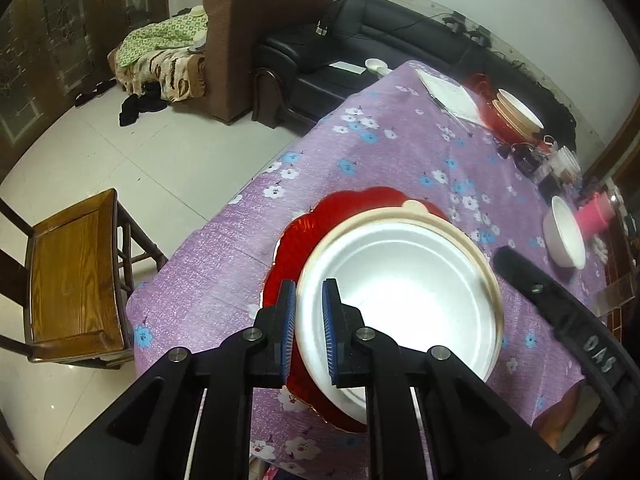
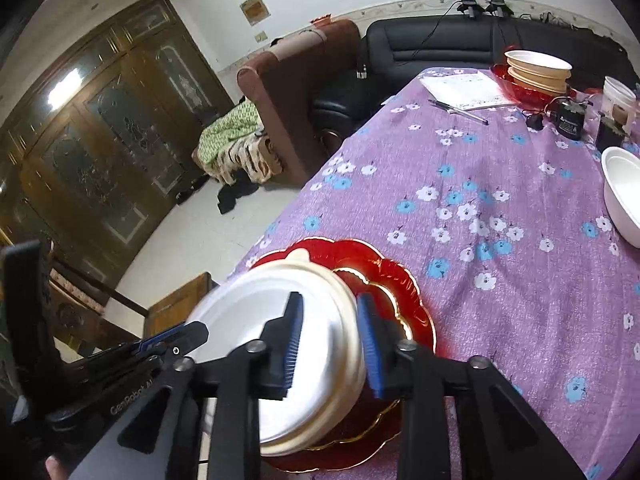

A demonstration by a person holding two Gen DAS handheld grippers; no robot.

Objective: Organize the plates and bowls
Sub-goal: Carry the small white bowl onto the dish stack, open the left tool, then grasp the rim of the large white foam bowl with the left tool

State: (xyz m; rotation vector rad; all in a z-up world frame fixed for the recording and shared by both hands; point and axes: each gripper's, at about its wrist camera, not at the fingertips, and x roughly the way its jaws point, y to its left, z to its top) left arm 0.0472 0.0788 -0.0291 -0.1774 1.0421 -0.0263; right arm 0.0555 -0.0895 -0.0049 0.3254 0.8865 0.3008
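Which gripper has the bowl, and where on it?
Both straddle the cream bowl rim: left gripper on its side, right gripper opposite. Firm clamping can't be confirmed.

White lettering "GenRobot AI" is showing on the black plastic body of the left hand-held gripper (image 2: 176, 338); no other writing is legible.

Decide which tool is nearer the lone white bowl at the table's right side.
Right. The right tool straddles the stacked bowl's rim on the side facing the lone white bowl; the left tool straddles the opposite rim.
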